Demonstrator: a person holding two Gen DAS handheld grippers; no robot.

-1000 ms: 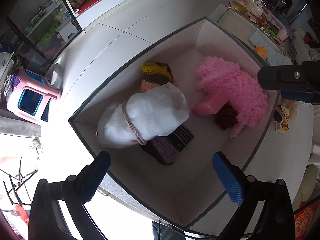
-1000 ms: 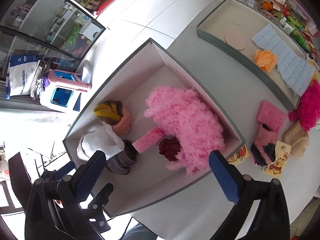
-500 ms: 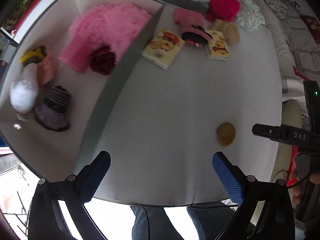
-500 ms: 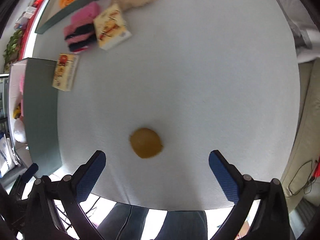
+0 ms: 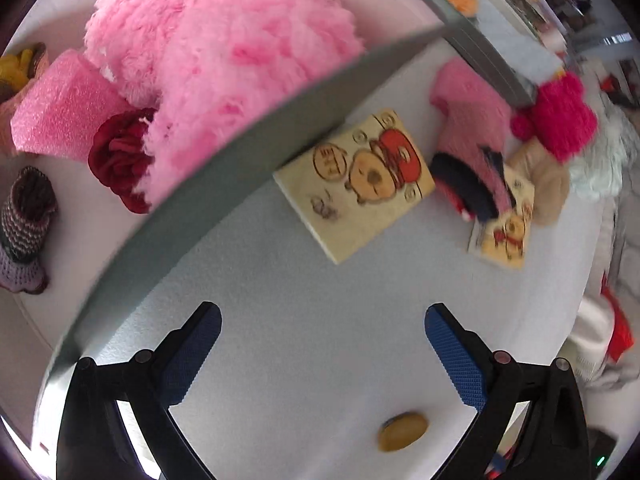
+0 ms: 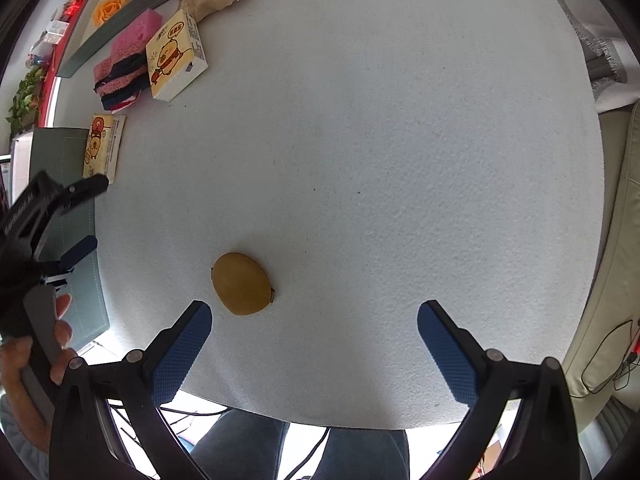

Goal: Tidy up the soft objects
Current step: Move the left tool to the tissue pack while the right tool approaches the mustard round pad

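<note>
Since half a second ago we have swung our left gripper (image 5: 322, 354) lower and closer to the box (image 5: 224, 168), so the cartoon-printed pack (image 5: 354, 184) now fills the middle of the left wrist view; a second ago both cameras looked down into the box. Our right gripper (image 6: 314, 344) has closed in on the yellow-brown pouch (image 6: 241, 289), now larger and just beyond its left finger.

Both sets of jaws stand wide apart with nothing between them, which we take as readiness to pick up the next loose item.

The left view shows what is already sorted: at upper left the fluffy pink plush (image 5: 224, 52), the pink foam block (image 5: 66, 120), the red rose (image 5: 120, 156) and the knitted piece (image 5: 26, 216) lie inside the box. Outside it, at upper right, wait a pink sock (image 5: 472, 136) and a magenta pompom (image 5: 560, 120).

The right view shows none of the box's contents, but gives the pouch clearly, alone on the table (image 6: 400, 140), and the hand (image 6: 24, 360) holding the left gripper at lower left.
</note>
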